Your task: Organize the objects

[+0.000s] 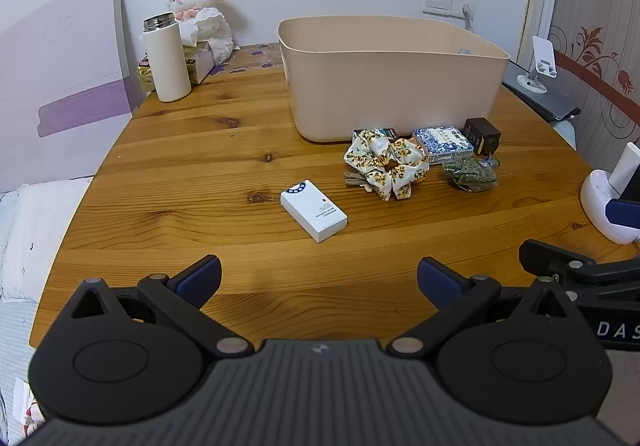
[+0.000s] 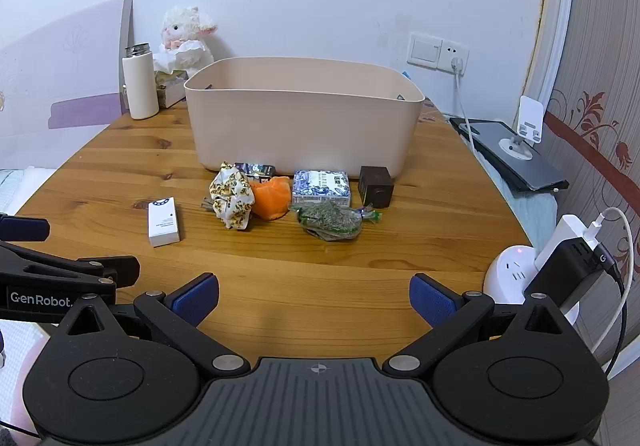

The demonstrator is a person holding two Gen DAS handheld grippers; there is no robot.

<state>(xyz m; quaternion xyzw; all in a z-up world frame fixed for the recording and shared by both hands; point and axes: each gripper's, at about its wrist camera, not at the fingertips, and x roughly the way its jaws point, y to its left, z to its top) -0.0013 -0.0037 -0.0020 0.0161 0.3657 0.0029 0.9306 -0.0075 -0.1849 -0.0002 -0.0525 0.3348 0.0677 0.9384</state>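
A beige plastic bin [image 1: 390,93] [image 2: 300,125] stands at the back of the round wooden table [image 1: 200,173] [image 2: 360,246]. In front of it lie a white box [image 1: 313,209] [image 2: 163,221], a floral scrunchie [image 1: 386,163] [image 2: 232,199], an orange cloth item [image 2: 272,197], a blue-patterned box [image 1: 442,143] [image 2: 321,187], a dark cube [image 1: 483,134] [image 2: 375,186], a green packet [image 1: 472,173] [image 2: 332,221] and a small dark packet [image 2: 256,169]. My left gripper [image 1: 319,280] is open and empty near the front edge. My right gripper [image 2: 314,298] is open and empty beside it.
A white flask [image 1: 166,57] [image 2: 139,81], a tissue box [image 2: 172,85] and a plush lamb [image 1: 202,11] [image 2: 186,35] stand at the back left. A power hub with chargers [image 2: 560,266] [image 1: 612,193] sits at the right edge. A phone stand [image 2: 524,129] is on the right.
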